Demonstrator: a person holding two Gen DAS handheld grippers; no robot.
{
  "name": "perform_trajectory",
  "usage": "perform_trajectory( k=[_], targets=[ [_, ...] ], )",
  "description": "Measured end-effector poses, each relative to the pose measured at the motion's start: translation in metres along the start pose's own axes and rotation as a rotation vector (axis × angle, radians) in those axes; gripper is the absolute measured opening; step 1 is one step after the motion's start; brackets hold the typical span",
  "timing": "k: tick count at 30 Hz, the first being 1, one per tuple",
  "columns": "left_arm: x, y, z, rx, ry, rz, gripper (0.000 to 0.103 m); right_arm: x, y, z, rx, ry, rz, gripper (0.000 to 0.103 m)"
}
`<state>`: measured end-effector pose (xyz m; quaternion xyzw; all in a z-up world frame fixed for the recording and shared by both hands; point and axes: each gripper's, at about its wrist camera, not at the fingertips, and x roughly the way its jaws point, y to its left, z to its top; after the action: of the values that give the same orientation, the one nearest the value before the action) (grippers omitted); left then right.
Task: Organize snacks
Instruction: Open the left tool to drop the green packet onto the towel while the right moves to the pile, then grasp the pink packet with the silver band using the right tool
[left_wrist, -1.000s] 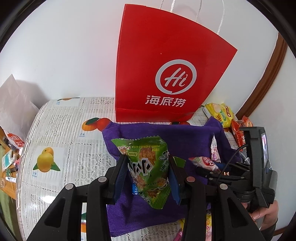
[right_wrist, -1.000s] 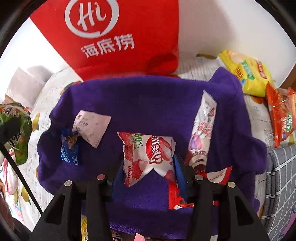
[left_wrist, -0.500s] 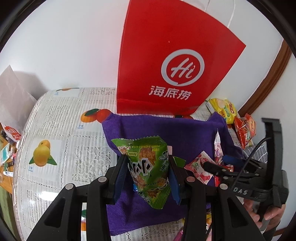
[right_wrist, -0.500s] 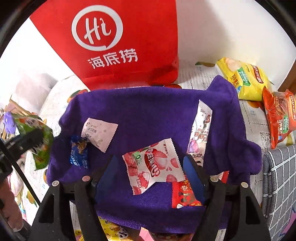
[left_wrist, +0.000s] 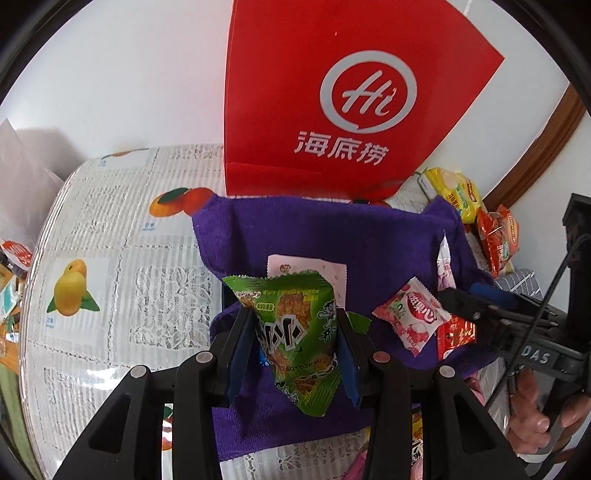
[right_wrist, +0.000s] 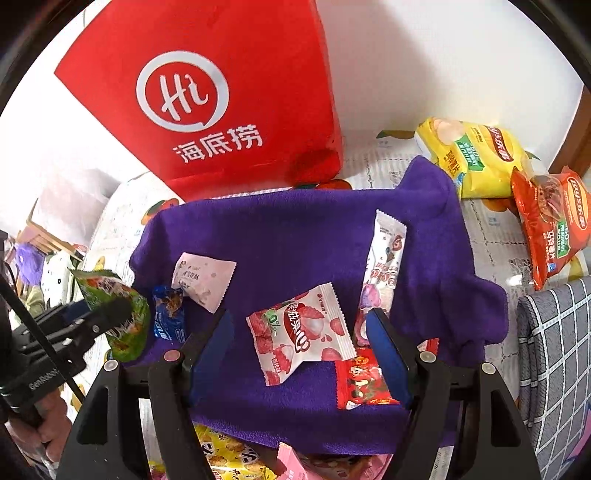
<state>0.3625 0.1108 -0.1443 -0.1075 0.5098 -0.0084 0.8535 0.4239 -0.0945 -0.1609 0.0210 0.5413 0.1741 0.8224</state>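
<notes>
My left gripper (left_wrist: 293, 332) is shut on a green snack packet (left_wrist: 295, 332) and holds it above the front left part of the purple cloth (left_wrist: 332, 236). My right gripper (right_wrist: 301, 339) is open, its fingers either side of a pink lychee candy packet (right_wrist: 303, 338) that lies on the purple cloth (right_wrist: 295, 240). On the cloth also lie a pale pink packet (right_wrist: 203, 278), a small blue packet (right_wrist: 168, 317), a long white-pink stick packet (right_wrist: 382, 269) and a red packet (right_wrist: 364, 382). The green packet also shows in the right wrist view (right_wrist: 114, 314).
A red paper bag (right_wrist: 207, 96) stands behind the cloth against the white wall. A yellow chip bag (right_wrist: 472, 158) and an orange-red chip bag (right_wrist: 554, 221) lie at the right. More snacks (right_wrist: 229, 458) lie at the front edge. A grey checked cloth (right_wrist: 557, 354) is far right.
My right gripper has opened and let go of the pink lychee packet, which now lies on the cloth, then drawn back. My left gripper still holds the green packet and has moved closer to the cloth.
</notes>
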Motion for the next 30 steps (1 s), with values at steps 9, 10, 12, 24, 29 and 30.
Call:
perform_trajectory(
  k=[9, 10, 12, 24, 29, 30],
  targets=[
    [0.004, -0.001, 0.002, -0.008, 0.023, 0.017, 0.054, -0.018, 0.001, 0.002, 0.002, -0.027, 0.033, 0.074],
    [0.003, -0.002, 0.002, -0.007, 0.022, 0.016, 0.054, -0.022, 0.002, 0.002, 0.0, -0.033, 0.034, 0.074],
    [0.0, -0.004, 0.002, -0.002, 0.02, 0.013, 0.054, -0.032, 0.003, -0.001, -0.005, -0.052, 0.033, 0.074],
    [-0.028, -0.019, 0.0, 0.033, -0.028, -0.011, 0.054, -0.053, -0.024, -0.087, 0.094, 0.003, -0.014, 0.074],
    [-0.042, -0.029, -0.002, 0.068, -0.053, -0.029, 0.058, -0.042, -0.028, -0.111, 0.164, 0.042, 0.011, 0.074],
    [-0.043, -0.031, -0.003, 0.073, -0.059, -0.029, 0.059, -0.038, -0.028, -0.114, 0.174, 0.047, 0.01, 0.074]
  ],
)
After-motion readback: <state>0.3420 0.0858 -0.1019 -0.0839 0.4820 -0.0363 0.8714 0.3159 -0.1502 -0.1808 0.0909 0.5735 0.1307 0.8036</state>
